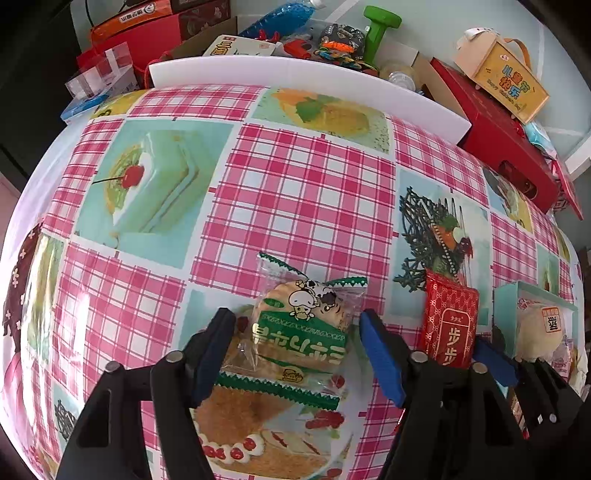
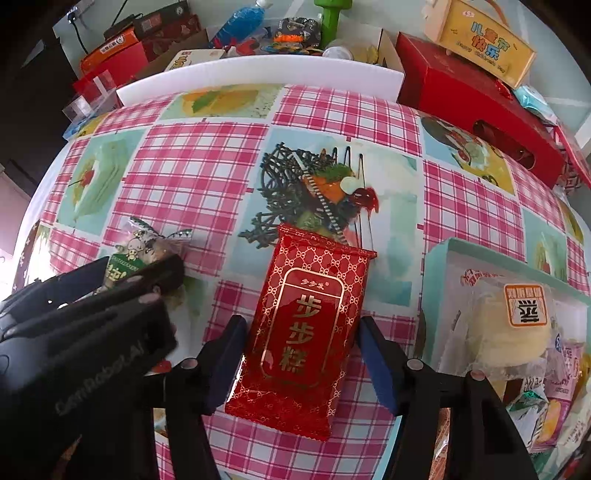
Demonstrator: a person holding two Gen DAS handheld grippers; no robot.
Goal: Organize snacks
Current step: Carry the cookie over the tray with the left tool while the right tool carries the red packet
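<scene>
Red packet [image 2: 299, 332] between right jaws — green-labelled cracker pack [image 1: 301, 325] between left.

A white foam board [image 1: 295, 75] stands along the far edge of the pink plaid tablecloth [image 1: 295, 192]. Behind the board — a green dumbbell [image 1: 380, 29] and a blue bottle [image 1: 284, 16]. Right of it, a long red box [image 1: 506, 140] carries a yellow gift box [image 1: 511, 83].

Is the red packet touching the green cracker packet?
Apart. In the left wrist view, pink-checked tablecloth and a blue finger show between the green cracker packet and the red packet.
</scene>
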